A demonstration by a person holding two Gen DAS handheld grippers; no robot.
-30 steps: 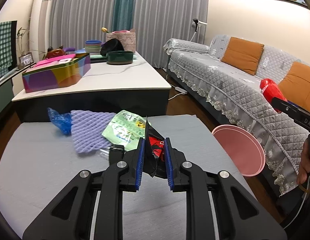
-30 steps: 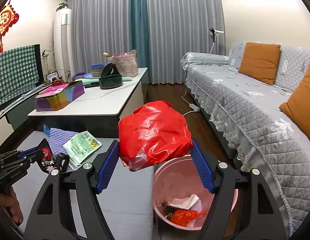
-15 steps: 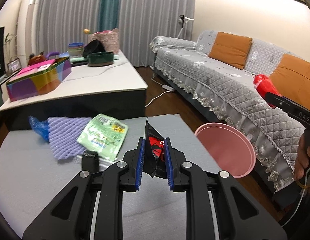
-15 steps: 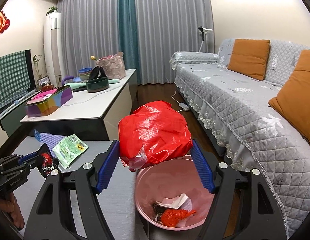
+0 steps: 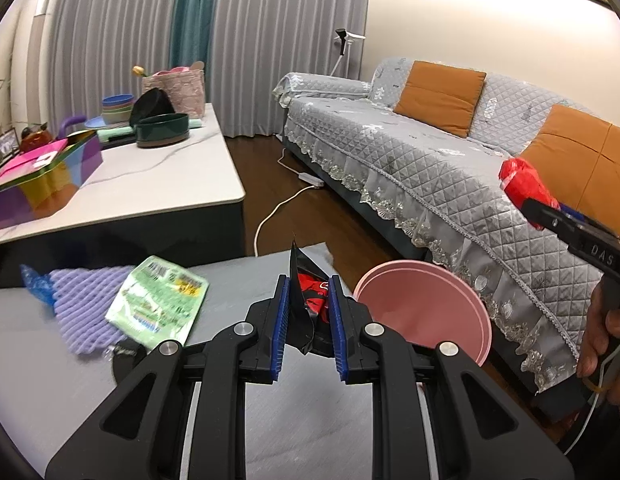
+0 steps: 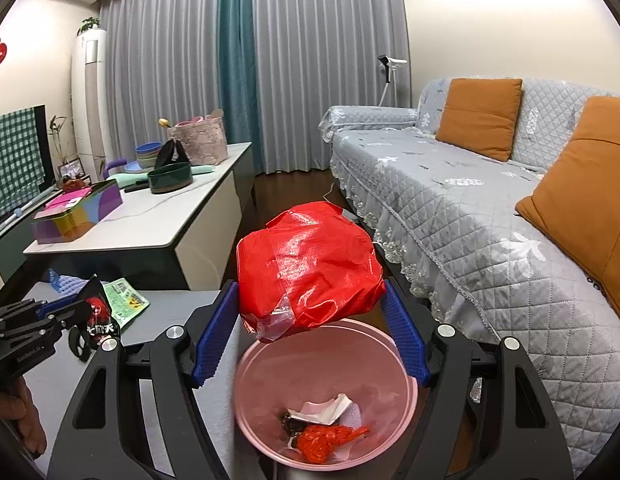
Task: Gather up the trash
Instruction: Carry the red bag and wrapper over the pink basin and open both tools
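Nearest, directly above the pink bin (image 6: 245,376): right gripper (image 6: 310,320), clamped on a crumpled red plastic bag (image 6: 307,270). Inside the bin, white paper and red scraps already lying at the bottom. Just left of the bin, over the grey mat (image 5: 318,432): left gripper (image 5: 308,316), closed narrowly on a black-and-red snack wrapper (image 5: 305,300).

Likely risks: bag billowing on release and catching the bin rim or drifting to the floor, being light and springy; thin wrapper slipping from the pads if swung across too fast; the two grippers colliding over the one bin.

Further left of the bin, uncollected on the mat: green packet (image 5: 159,304), purple foam net (image 5: 83,308), blue plastic scrap (image 5: 35,286). Beyond the bin to the left, a white marble-topped table (image 5: 157,184) with bowls and a colourful tin. Right of the bin, a grey quilted sofa (image 6: 462,208) with orange cushions. Farthest back, grey and teal curtains.
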